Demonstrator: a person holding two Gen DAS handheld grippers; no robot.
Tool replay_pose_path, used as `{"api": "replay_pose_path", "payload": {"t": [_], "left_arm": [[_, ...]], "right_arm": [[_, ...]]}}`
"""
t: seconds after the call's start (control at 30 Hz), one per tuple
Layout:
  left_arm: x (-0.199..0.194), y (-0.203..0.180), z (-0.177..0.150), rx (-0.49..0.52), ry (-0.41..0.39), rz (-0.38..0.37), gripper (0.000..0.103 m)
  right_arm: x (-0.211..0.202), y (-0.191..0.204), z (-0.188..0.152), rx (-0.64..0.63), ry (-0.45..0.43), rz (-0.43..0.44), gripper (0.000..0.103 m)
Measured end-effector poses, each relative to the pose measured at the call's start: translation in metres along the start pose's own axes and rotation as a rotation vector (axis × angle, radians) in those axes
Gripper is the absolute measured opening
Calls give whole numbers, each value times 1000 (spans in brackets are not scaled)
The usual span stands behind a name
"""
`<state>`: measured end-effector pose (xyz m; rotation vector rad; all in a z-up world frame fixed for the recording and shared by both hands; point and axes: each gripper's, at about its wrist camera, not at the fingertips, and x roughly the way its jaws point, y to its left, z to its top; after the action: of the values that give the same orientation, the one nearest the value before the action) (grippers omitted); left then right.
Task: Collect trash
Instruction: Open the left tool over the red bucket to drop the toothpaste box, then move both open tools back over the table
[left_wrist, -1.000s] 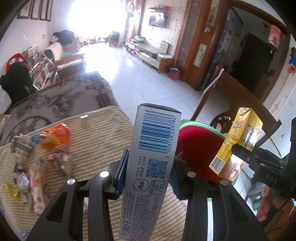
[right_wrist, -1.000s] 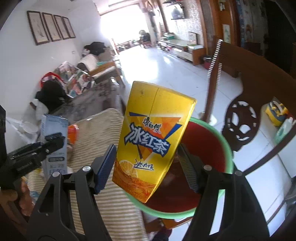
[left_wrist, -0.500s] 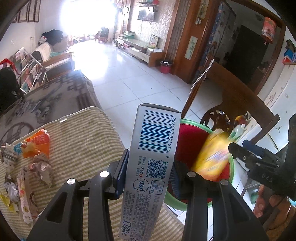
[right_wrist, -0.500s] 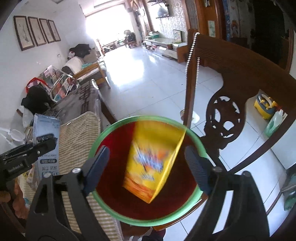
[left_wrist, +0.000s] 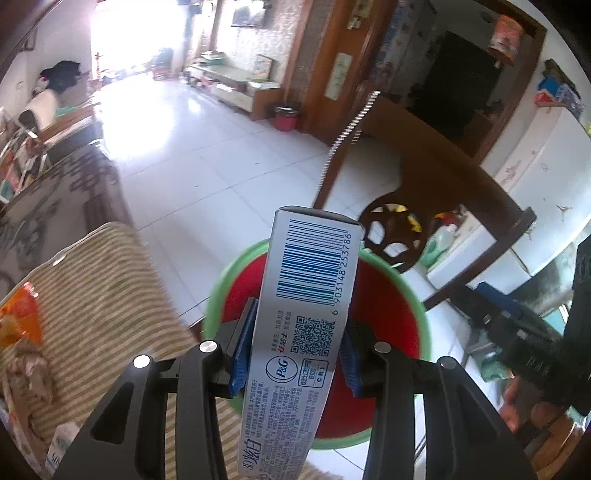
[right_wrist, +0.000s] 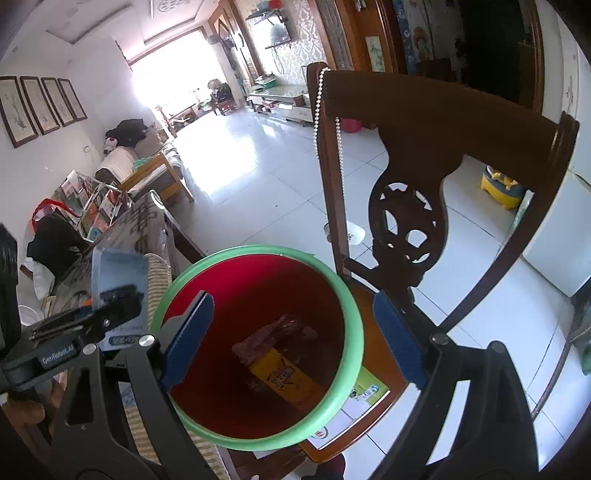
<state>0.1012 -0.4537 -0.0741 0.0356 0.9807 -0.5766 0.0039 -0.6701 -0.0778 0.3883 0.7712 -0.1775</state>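
A: What does the left gripper (left_wrist: 295, 354) have?

B: Its blue pads (left_wrist: 242, 354) pinch a tall white toothpaste box (left_wrist: 306, 314) by the sides. The box stands upright between them, barcode near the top, a QR code and a round logo lower down. Behind it, from about ten o'clock round to four o'clock of the box, sits the bin (left_wrist: 424, 332) — red inside, green rim.

A: And the right gripper (right_wrist: 291, 339)?

B: Its jaws are spreading, wide apart, with nothing between them. It hangs over the bin's mouth, one blue pad (right_wrist: 186, 336) in front of the red wall at nine o'clock, the other outside the rim at three o'clock.

A: Where is the trash?

B: A yellow drink carton (right_wrist: 284, 376) lies flat on the bin's floor, its end pointing toward five o'clock. A crumpled brownish wrapper (right_wrist: 273, 336) lies against it at eleven o'clock. In the left wrist view more wrappers (left_wrist: 26, 365) lie on a striped cloth (left_wrist: 103, 314) at nine o'clock of the box, among them an orange packet (left_wrist: 18, 317).

A: What stands around the bin?

B: It sits on a dark wooden chair (right_wrist: 406, 206) — the carved back rises at one o'clock of the rim, with a bead chain (right_wrist: 341, 155) draped over one post. A person's hand (left_wrist: 528, 402) grips the right tool at four o'clock in the left wrist view
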Motion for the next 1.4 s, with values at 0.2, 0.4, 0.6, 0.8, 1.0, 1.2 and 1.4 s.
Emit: {"api": "replay_pose_path", "payload": {"t": [0.2, 0.4, 0.6, 0.8, 1.0, 1.2, 1.4], "left_arm": [[-15, -4, -7, 13, -38, 6, 77], [-48, 24, -33, -22, -83, 90, 77], [-79, 76, -63, -149, -102, 168, 77], [-119, 140, -109, -301, -129, 274, 77], [-155, 217, -162, -497, -144, 368, 77], [-200, 316, -215, -783, -167, 448, 77], [-207, 400, -250, -1037, -156, 484, 77]], "right_arm": [[-4, 7, -5, -9, 3, 5, 87], [0, 41, -10, -68, 21, 52, 88], [12, 95, -26, -173, 76, 123, 88], [16, 156, -45, -290, 111, 187, 88], [20, 219, -71, -386, 152, 227, 88], [15, 274, -101, -455, 181, 247, 88], [0, 326, -128, -500, 179, 264, 88]]}}
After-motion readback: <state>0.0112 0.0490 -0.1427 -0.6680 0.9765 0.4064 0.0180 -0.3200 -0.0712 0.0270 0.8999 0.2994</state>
